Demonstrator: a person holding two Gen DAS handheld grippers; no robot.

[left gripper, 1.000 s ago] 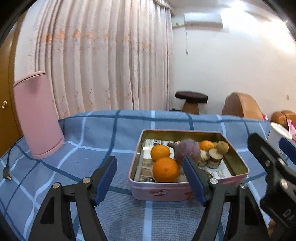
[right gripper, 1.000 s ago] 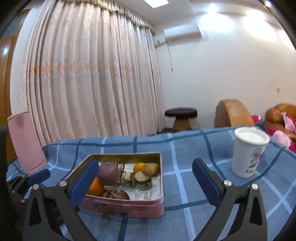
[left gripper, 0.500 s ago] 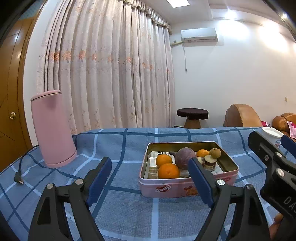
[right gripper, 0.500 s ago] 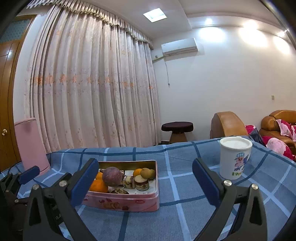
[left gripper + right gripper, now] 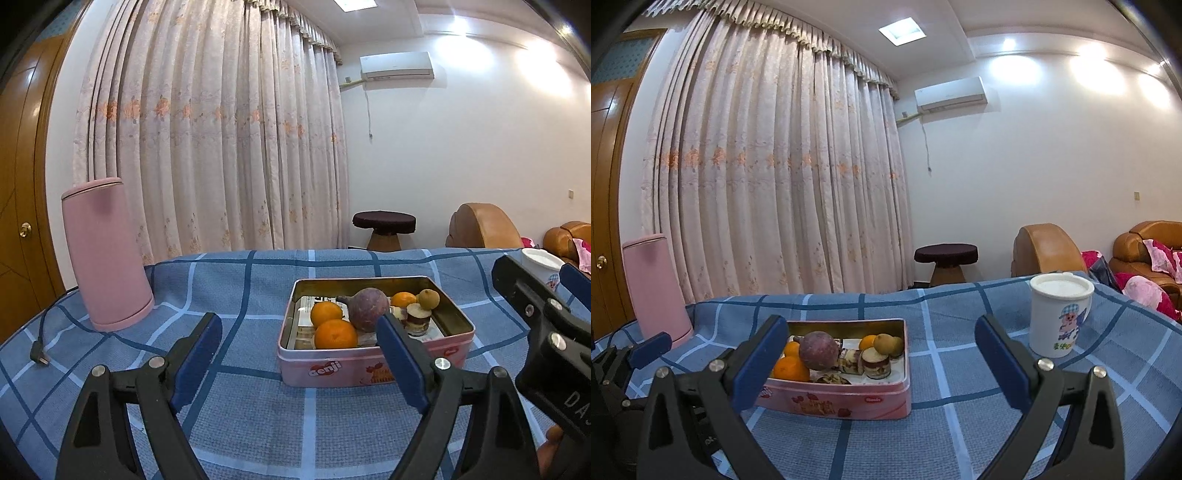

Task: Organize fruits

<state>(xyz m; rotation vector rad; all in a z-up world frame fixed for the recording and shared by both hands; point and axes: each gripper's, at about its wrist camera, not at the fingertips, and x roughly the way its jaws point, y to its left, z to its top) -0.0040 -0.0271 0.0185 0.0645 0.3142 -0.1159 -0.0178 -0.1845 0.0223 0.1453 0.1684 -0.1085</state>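
A pink rectangular tin (image 5: pixel 373 365) sits in the lower middle of the left wrist view, on a tabletop (image 5: pixel 258 280) covered with a blue checked cloth. Inside the tin lie three oranges: one at the front (image 5: pixel 335 334), one just behind it (image 5: pixel 325 313), and a third (image 5: pixel 403 298) near the far right corner. A single round purple fruit (image 5: pixel 368 309) rests against the oranges at the tin's centre, one small brown fruit (image 5: pixel 428 299) sits at the far right, and a few cut brown pieces lie beside it, too small to count surely. The left claw (image 5: pixel 301 363) is spread wide, holds nothing, and hovers in front of the tin, its right finger overlapping the tin's front wall in the picture. The right claw (image 5: pixel 881 363) is likewise spread wide and empty, with the tin at the lower left of its view, partly behind its left finger. One white lidded cup (image 5: pixel 1060 315) with a cartoon print stands to the right of the tin, well apart. One tall pink canister (image 5: pixel 105 254) stands at the left of the frame, with a black cord and plug (image 5: pixel 38 356) lying near it. Behind are long pale floral curtains (image 5: pixel 207 147), a white wall with an air conditioner (image 5: pixel 397 65), a dark round stool (image 5: pixel 384 229), brown leather armchairs (image 5: pixel 1047 249) and a wooden door (image 5: pixel 18 206).
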